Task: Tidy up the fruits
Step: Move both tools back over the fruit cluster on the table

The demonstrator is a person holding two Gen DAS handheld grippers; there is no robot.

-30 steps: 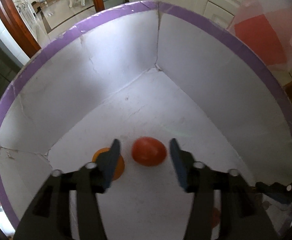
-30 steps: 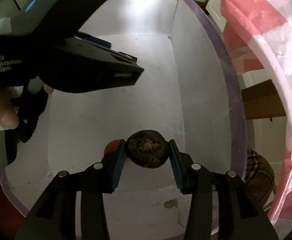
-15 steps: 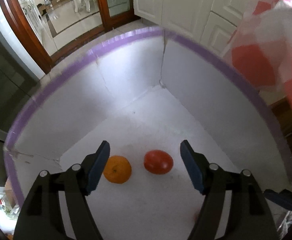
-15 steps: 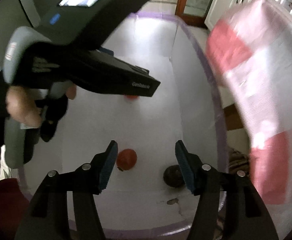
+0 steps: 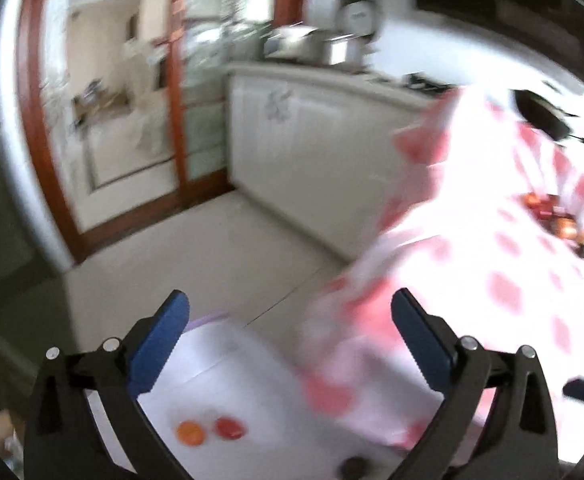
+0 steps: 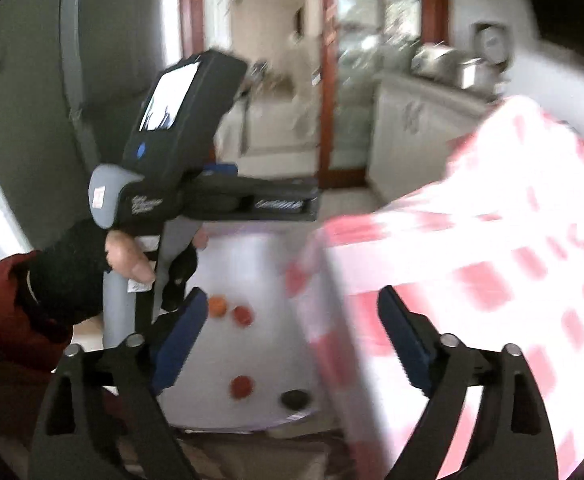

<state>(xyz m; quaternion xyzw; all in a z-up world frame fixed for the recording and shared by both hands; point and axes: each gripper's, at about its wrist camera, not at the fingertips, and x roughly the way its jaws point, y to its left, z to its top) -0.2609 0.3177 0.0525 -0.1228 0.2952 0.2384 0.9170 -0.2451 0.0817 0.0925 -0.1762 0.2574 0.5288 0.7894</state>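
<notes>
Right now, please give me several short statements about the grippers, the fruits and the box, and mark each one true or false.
1. The left gripper holds an orange. False: its jaws are wide open and empty.
2. The right gripper is open. True.
3. The orange lies beside a red fruit in the white box. True.
4. The dark fruit lies on the red-checked tablecloth. False: it lies in the box.
5. Only one fruit is in the box. False: four are visible.

Both the left hand-held gripper [image 5: 290, 336] and the right hand-held gripper [image 6: 292, 320] gape wide and empty at lower frame, the left gripped by a gloved hand [image 6: 132, 260].
</notes>
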